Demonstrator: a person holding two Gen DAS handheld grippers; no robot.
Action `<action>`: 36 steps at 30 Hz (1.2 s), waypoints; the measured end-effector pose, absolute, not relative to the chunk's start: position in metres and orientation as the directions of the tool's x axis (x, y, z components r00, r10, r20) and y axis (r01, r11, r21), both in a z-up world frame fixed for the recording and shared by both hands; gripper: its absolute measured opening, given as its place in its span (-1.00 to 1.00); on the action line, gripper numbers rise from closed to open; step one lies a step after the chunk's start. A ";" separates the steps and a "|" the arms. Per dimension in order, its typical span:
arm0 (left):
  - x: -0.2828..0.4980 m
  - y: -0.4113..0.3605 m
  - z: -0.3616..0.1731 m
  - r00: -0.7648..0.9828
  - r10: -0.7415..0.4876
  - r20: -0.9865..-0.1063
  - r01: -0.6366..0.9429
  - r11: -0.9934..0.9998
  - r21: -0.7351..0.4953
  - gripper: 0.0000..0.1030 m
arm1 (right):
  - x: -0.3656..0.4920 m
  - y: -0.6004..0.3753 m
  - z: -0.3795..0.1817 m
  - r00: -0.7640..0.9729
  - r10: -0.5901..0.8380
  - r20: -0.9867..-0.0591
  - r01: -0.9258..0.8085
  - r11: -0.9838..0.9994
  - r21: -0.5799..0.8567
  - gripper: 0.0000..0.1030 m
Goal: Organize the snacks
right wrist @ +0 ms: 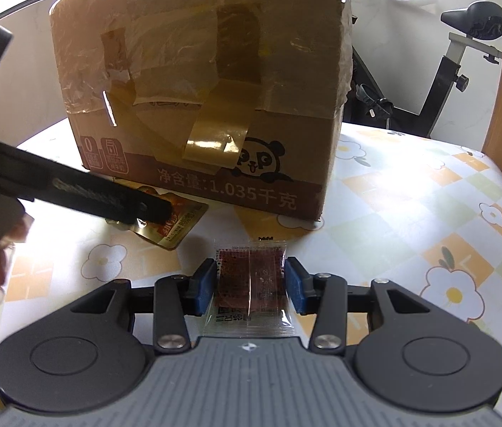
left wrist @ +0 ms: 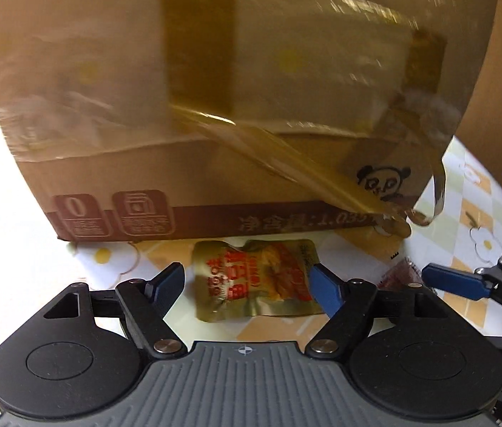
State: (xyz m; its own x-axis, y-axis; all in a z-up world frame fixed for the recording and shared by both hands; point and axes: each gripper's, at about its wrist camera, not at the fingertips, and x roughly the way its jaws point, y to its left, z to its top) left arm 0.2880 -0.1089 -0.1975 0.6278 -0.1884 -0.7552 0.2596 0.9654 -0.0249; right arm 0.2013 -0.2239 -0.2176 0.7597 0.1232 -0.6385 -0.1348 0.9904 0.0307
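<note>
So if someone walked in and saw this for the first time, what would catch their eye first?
Probably the big taped-up cardboard box with a panda printed on it, standing at the back of the flowered tablecloth. In front of it, the right gripper is closed on a clear packet of dark red snack. To its left lies a gold foil snack pouch, framed by the open left gripper.

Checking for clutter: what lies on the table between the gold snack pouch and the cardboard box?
Nothing: bare flowered tablecloth separates the gold pouch from the cardboard box, seen in the left wrist view.
</note>
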 end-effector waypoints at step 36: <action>0.245 -0.061 -0.199 0.670 -0.182 -0.720 0.232 0.972 -0.030 0.08 | 0.203 -0.232 -0.217 0.758 0.140 -0.637 -0.138 0.989 0.053 -0.12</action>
State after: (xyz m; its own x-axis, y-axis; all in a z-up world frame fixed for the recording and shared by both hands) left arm 0.2455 -0.0610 -0.1992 0.6696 -0.1821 -0.7200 0.2316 0.9723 -0.0305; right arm 0.2027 -0.2318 -0.2167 0.7579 0.1397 -0.6372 -0.1380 0.9890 0.0528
